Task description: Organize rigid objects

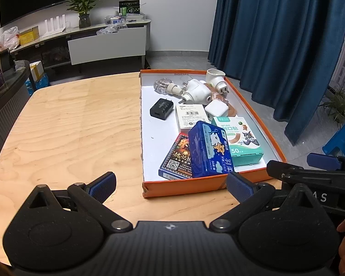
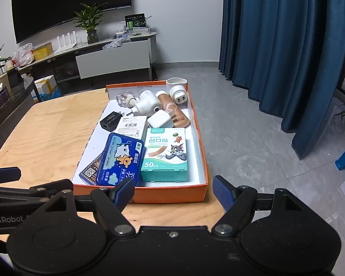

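Left wrist view: we see our left gripper spread wide, holding nothing, before the orange box on the wooden table. Our right gripper also gapes empty. Inside lie a blue case, bandage box, black charger and white plugs.

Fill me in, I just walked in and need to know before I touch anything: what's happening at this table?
A person holds a gripper in each hand over a wooden table. Both the left gripper and right gripper are open and empty, poised near the front edge of an orange cardboard tray. Inside lie a blue plastic case, a teal bandage box, a black charger and white plug adapters. Nothing is grasped yet.
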Tool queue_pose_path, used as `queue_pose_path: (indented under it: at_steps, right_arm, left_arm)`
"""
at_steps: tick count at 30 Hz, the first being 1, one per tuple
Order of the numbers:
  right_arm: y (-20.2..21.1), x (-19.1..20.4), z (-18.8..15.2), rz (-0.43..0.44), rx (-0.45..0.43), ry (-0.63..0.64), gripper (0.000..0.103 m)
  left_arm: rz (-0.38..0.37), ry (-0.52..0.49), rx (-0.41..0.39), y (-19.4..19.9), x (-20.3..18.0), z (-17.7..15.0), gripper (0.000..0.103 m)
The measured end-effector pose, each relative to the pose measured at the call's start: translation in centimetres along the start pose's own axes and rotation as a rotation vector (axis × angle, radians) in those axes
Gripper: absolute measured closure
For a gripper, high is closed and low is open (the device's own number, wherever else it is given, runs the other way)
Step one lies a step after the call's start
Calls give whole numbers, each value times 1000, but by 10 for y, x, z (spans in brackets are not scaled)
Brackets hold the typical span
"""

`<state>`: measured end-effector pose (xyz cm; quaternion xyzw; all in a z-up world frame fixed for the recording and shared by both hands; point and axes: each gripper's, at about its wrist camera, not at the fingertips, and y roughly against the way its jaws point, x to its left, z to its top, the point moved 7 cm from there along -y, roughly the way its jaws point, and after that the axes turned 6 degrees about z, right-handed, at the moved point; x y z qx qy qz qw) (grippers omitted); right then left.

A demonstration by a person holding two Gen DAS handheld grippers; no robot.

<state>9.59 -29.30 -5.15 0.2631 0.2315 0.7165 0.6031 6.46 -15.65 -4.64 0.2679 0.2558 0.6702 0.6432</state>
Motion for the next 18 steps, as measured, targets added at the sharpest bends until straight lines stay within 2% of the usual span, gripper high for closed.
queue_pose_path:
  at_steps: [14,18]
  right_arm:
    - [-3,1,-2,-9,9,7,15]
    - [-4,0,-2,-10,12,2,15]
  left_arm:
    - [-20,5,-34,1,0,2,0]
    - [-17,2,-14,-3,-1,2,0]
